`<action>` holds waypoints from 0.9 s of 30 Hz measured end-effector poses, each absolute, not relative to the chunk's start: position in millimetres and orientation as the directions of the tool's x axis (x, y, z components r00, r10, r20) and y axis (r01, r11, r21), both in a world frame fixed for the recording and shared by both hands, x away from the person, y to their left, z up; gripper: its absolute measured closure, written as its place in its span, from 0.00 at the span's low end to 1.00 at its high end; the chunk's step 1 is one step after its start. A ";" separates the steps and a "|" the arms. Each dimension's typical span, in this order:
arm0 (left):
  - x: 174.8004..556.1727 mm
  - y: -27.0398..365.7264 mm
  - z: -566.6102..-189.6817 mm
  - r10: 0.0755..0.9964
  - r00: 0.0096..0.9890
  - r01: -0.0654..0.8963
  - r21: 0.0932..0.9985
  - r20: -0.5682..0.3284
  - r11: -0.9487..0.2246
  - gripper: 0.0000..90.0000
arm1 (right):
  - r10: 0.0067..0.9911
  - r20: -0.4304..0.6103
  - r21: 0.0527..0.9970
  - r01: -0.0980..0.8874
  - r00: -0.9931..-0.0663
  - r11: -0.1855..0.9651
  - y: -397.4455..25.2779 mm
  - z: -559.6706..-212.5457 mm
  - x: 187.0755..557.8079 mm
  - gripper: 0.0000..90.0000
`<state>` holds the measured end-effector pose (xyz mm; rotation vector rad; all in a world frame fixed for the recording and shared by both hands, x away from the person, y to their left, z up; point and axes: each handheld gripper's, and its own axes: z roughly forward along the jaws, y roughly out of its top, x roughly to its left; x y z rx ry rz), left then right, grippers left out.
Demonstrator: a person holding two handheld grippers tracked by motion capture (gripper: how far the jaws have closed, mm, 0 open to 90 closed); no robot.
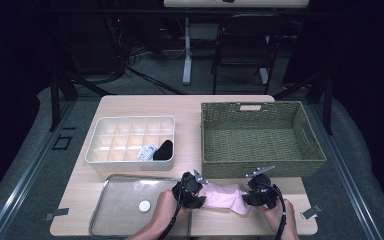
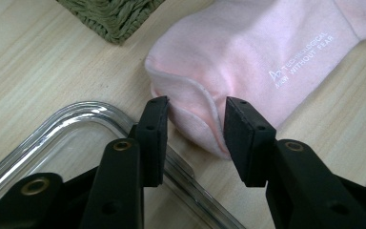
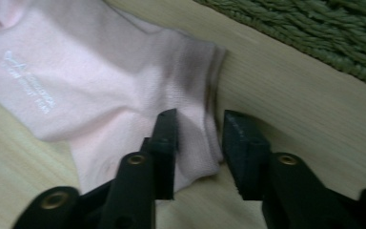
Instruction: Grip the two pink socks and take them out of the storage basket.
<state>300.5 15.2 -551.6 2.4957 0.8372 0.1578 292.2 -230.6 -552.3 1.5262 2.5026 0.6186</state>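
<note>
While the pink sock [image 1: 223,196] is lying flat on the table [image 1: 145,106] just in front of the basket [image 1: 261,135], the left gripper [image 1: 198,185] is straddling its rounded end with fingers [image 2: 155,136] spread, and the right gripper [image 1: 250,192] is bracketing its opposite edge, fingers [image 3: 167,148] likewise parted.

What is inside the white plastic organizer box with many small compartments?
In the white plastic organizer box, two rolled items sit in front-right compartments: a white patterned bundle and a black bundle. The other cells look empty. What lies beneath the bundles is covered.
</note>
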 end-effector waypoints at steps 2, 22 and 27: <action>300.5 14.9 -551.6 0.591 0.805 0.535 0.491 -0.048 -0.688 0.69 | 0.872 0.102 0.418 0.816 -0.479 0.399 -230.5 -552.7 291.9 0.80; 302.1 10.4 -555.2 0.567 0.822 0.523 0.462 -0.051 -0.716 0.78 | 0.864 0.070 0.386 0.812 -0.498 0.437 -234.1 -546.8 290.8 0.89; 300.7 11.2 -556.1 0.557 0.830 0.503 0.487 -0.039 -0.715 0.95 | 0.876 0.066 0.411 0.813 -0.478 0.413 -243.0 -543.5 293.3 0.90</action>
